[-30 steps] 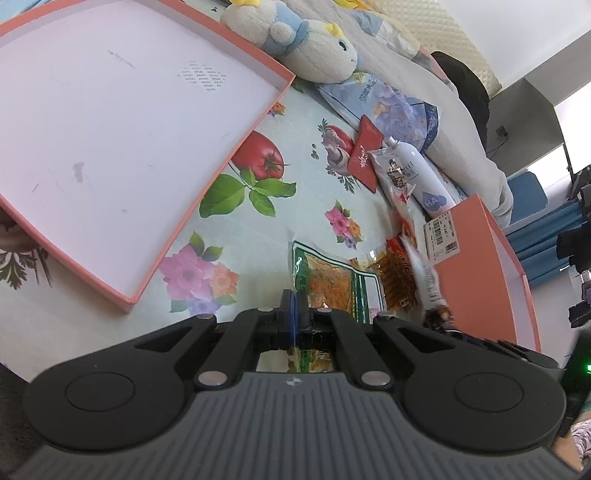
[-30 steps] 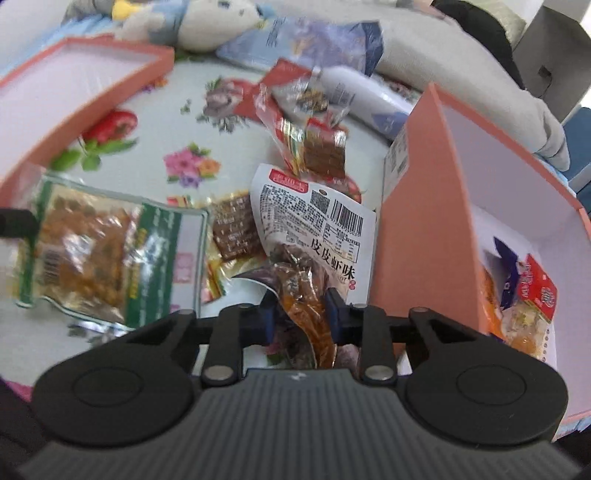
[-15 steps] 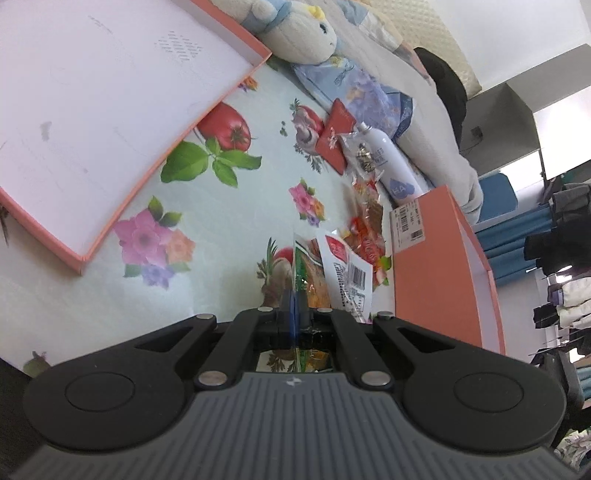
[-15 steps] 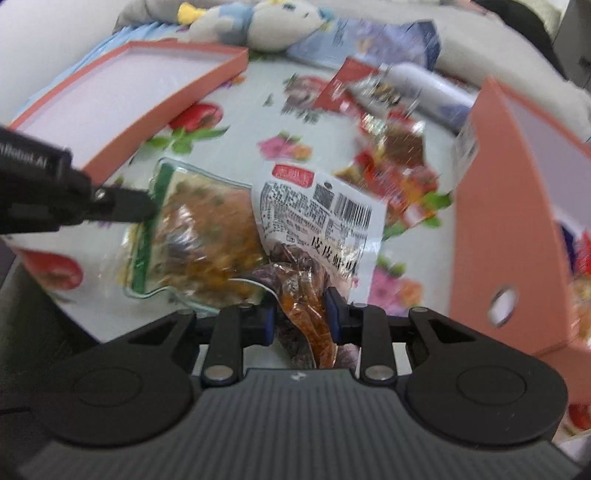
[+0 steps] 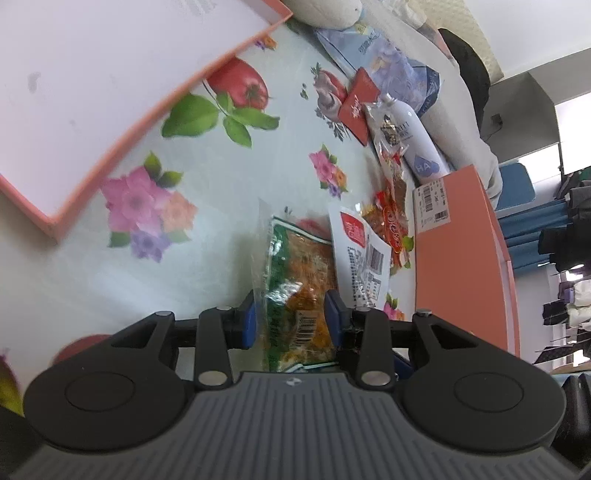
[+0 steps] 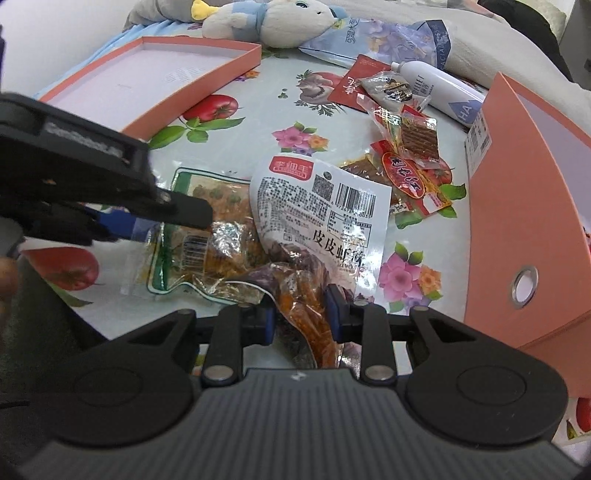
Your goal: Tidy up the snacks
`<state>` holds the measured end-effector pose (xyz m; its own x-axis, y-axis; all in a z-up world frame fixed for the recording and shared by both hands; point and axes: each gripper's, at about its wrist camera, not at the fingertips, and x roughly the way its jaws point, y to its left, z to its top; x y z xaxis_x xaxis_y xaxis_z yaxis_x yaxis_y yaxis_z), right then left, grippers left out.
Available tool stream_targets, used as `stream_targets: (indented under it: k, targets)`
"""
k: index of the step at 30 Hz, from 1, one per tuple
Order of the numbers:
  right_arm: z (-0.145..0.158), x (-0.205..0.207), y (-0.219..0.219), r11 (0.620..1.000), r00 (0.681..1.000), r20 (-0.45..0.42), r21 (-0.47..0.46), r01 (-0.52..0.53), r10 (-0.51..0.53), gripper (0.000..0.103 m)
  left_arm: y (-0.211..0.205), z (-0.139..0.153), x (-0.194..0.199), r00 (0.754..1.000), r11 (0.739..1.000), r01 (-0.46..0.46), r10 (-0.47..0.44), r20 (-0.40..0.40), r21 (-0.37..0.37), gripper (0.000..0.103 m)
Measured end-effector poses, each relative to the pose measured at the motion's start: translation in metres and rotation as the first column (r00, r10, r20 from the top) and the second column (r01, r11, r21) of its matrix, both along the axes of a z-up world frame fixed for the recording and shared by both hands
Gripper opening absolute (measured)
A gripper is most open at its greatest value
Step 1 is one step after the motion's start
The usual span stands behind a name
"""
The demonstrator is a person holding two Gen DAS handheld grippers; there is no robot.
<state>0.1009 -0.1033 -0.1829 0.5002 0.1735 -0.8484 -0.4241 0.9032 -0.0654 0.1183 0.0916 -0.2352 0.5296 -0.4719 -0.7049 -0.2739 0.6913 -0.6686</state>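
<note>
A green snack packet (image 5: 295,284) lies on the floral cloth; my left gripper (image 5: 291,319) is open with its jaws on either side of the packet's near end. It also shows in the right wrist view (image 6: 207,236), with the left gripper (image 6: 177,218) over it. My right gripper (image 6: 301,319) is shut on a white shrimp-snack packet (image 6: 325,206), which rests partly over the green one. Small red snack packets (image 6: 410,166) lie beyond.
An orange box (image 6: 524,206) stands at the right, its open lid tray (image 6: 155,81) at the far left. A white bottle (image 6: 439,92), a red envelope (image 6: 354,85), a blue bag (image 6: 384,40) and a plush toy (image 6: 266,22) lie at the back.
My left gripper has opened and let go of the green packet, which now lies on the cloth. My right gripper has carried the white packet down and left, beside the green one.
</note>
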Motion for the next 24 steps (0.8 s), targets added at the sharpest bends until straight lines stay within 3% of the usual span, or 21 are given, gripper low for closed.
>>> stream_targets:
  k: [11, 17, 24]
  targets:
    - [-0.002, -0.010, -0.003, 0.998, 1.000, -0.006, 0.057, 0.012, -0.012, 0.031, -0.013, -0.003, 0.007, 1.000, 1.000, 0.004, -0.004, 0.029, 0.004, 0.040]
    - [0.000, -0.011, -0.008, 0.996, 0.999, -0.008, 0.080, 0.034, -0.033, 0.030, -0.021, 0.000, -0.002, 0.998, 0.998, 0.027, -0.030, 0.055, 0.058, 0.023]
    - [0.014, -0.011, -0.023, 0.989, 0.996, -0.001, 0.120, 0.088, -0.089, 0.030, -0.021, 0.026, -0.012, 0.993, 0.992, 0.018, -0.033, 0.116, 0.127, 0.019]
